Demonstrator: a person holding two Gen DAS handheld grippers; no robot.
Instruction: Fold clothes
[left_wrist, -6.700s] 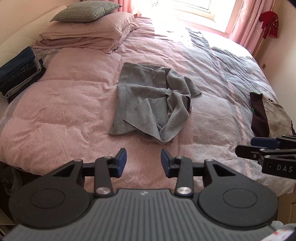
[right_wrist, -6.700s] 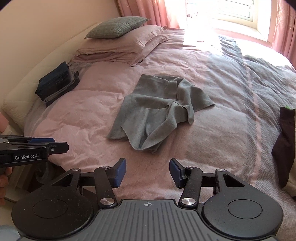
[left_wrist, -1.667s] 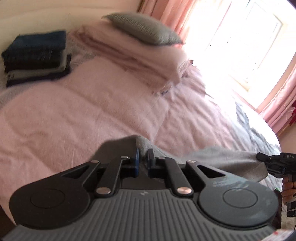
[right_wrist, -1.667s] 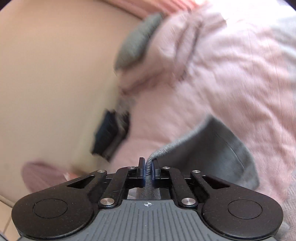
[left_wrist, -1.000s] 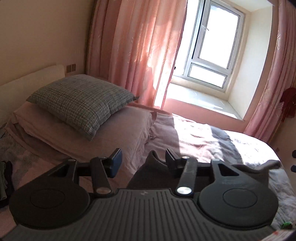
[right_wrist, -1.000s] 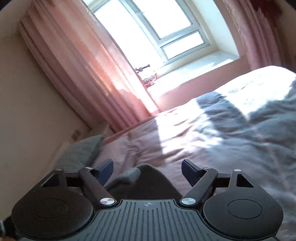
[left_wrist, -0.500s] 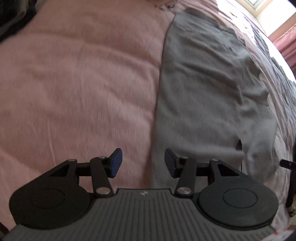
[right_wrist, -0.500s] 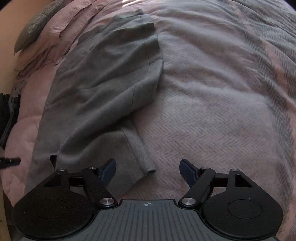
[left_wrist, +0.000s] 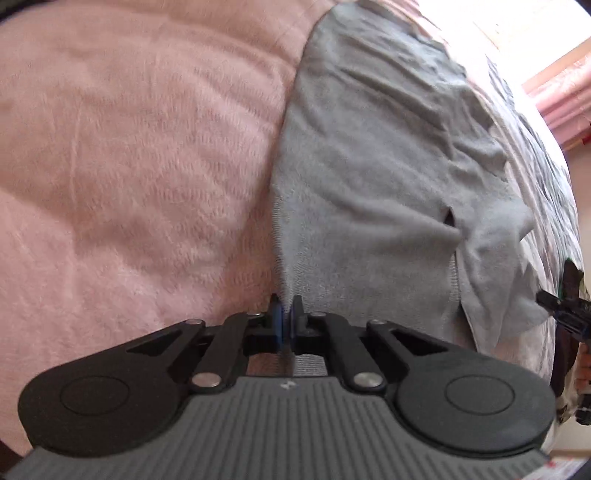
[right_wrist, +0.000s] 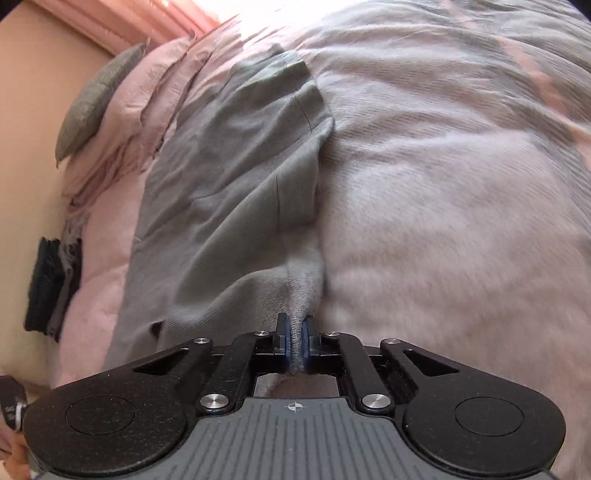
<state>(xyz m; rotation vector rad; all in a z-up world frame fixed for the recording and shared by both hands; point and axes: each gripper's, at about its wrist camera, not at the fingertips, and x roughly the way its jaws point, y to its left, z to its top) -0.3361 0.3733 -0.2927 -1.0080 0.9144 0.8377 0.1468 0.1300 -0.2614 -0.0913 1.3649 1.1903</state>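
Observation:
A grey garment (left_wrist: 369, 155) lies spread lengthwise on the pink bed cover (left_wrist: 129, 147). My left gripper (left_wrist: 285, 314) is shut on the garment's near left hem corner. In the right wrist view the same grey garment (right_wrist: 229, 192) stretches away toward the pillows, and my right gripper (right_wrist: 295, 332) is shut on a bunched fold of its near right hem. At the right edge of the left wrist view the other gripper's tip (left_wrist: 561, 306) shows beside the cloth.
A grey pillow (right_wrist: 96, 99) on pink pillows sits at the bed's head. A stack of dark folded clothes (right_wrist: 48, 284) lies at the left of the bed. A dark garment (left_wrist: 569, 291) lies at the right edge. A pink curtain (left_wrist: 565, 92) hangs beyond.
Half a second ago both grippers hovered open over the spread garment's near hem. Both have since dropped onto the hem and shut on it, one at each corner.

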